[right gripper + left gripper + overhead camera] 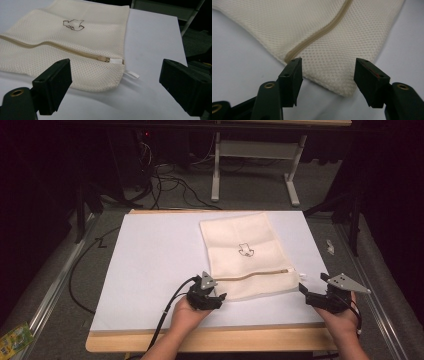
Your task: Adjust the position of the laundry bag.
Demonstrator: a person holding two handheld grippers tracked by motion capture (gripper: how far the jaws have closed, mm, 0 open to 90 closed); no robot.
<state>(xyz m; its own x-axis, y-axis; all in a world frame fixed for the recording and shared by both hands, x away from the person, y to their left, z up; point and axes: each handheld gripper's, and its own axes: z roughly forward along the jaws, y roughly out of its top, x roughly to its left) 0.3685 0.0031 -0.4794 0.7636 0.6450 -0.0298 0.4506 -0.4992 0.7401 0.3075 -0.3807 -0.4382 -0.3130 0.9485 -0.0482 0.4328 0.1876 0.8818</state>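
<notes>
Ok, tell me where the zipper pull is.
In the right gripper view the zipper pull sits at the mesh bag's near right corner, beside a white tab.

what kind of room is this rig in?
Probably a lab or workshop set up for recording, not a home: a work table under a white sheet, loose cables across the grey floor, and a bare bench frame behind.

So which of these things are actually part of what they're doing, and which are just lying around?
Part of the job:
- cream mesh bag with its zipper
- left claw, open at the bag's near corner
- right claw, open beside the zipper's end

Just lying about:
- green packet on the floor
- small clear scrap beside the table
</notes>
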